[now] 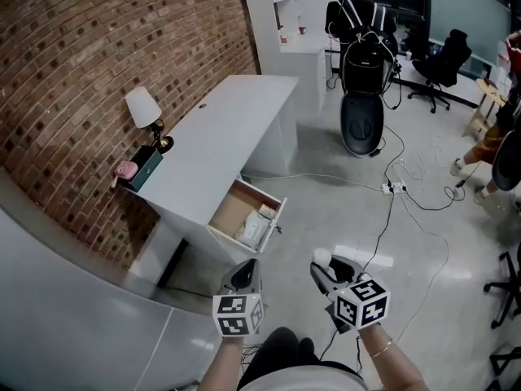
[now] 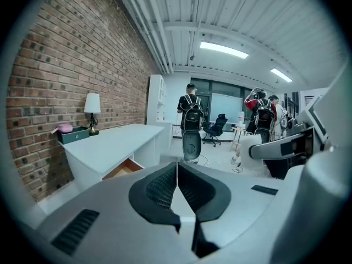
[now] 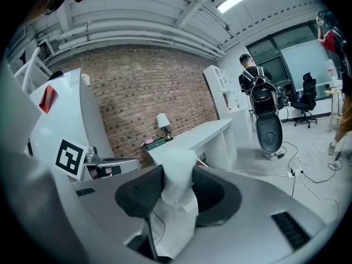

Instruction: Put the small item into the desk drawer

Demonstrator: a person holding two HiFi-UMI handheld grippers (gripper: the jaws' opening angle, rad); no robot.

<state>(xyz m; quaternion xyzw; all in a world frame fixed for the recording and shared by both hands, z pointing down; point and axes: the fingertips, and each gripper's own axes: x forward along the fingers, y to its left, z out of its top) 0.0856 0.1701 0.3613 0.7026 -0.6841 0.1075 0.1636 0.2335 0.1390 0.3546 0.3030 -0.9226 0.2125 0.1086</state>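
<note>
A white desk (image 1: 220, 133) stands along the brick wall, its drawer (image 1: 230, 210) pulled open with white packets inside. My right gripper (image 1: 329, 272) is shut on a small white bubble-wrapped item (image 1: 322, 257), held over the floor to the right of and nearer me than the drawer. In the right gripper view the item (image 3: 177, 183) fills the gap between the dark pads (image 3: 140, 194), with the desk (image 3: 204, 132) beyond. My left gripper (image 1: 245, 279) hangs beside it, just in front of the drawer. Its jaws (image 2: 177, 174) are shut on nothing.
A lamp (image 1: 144, 109) and a teal box (image 1: 146, 168) with a pink thing on top sit at the desk's near left end. A person with a backpack (image 1: 363, 16) stands behind a black pod-shaped seat (image 1: 361, 119). Cables and a power strip (image 1: 394, 189) lie on the floor.
</note>
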